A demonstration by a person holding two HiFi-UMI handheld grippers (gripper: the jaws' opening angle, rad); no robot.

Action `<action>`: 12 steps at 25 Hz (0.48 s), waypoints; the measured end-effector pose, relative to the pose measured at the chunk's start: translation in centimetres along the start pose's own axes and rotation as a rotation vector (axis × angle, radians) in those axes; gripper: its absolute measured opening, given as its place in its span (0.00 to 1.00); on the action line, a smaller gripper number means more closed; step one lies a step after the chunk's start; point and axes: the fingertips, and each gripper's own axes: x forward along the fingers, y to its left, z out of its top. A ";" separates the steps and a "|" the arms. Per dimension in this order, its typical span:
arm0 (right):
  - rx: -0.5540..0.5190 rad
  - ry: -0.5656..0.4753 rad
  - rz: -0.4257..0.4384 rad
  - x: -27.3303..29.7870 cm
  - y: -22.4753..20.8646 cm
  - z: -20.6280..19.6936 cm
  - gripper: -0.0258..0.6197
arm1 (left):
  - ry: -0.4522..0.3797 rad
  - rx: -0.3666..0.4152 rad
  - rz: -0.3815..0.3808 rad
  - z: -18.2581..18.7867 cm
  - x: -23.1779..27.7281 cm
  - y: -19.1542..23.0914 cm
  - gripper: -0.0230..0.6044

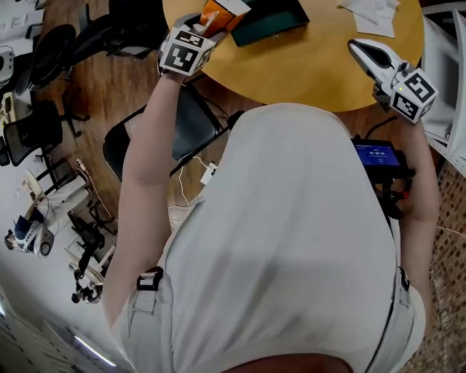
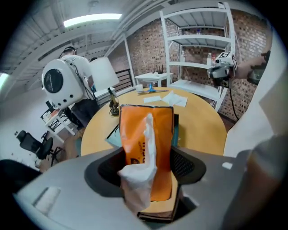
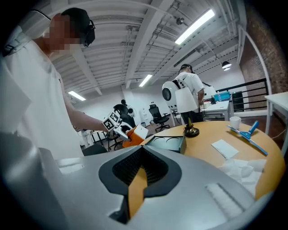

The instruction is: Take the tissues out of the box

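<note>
The left gripper (image 2: 148,162) is clenched on an orange tissue pack (image 2: 161,128). Its dark print is half covered and unreadable. The pack is held off the round table (image 1: 313,67), above its near edge beside a dark tray (image 1: 275,22). Its long axis points away from the jaws. A white tissue (image 2: 138,174) trails back toward them. The right gripper (image 3: 142,155) hovers pinched together and empty over bare tabletop.

Round yellow surface (image 1: 313,65) w/ dark teal tray (image 1: 269,22) near its edge. White cup (image 3: 234,121) + blue tool (image 3: 243,133) on far side. White shelf rack (image 2: 198,40) by brick wall (image 2: 146,49). Black chair (image 1: 191,124) next to surface.
</note>
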 end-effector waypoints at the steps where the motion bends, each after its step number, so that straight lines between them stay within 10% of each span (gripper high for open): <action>1: -0.005 0.004 0.016 0.3 0.2 0.1 0.04 | 0.034 -0.009 0.014 -1.3 -0.4 0.2 0.51; 6: -0.026 0.034 0.078 2.1 1.6 0.1 0.04 | 0.230 -0.058 -0.001 -8.4 -1.5 0.2 0.51; 12: -0.014 0.054 0.089 1.9 2.0 -0.4 0.04 | 0.405 0.119 -0.233 -13.8 2.7 -3.6 0.52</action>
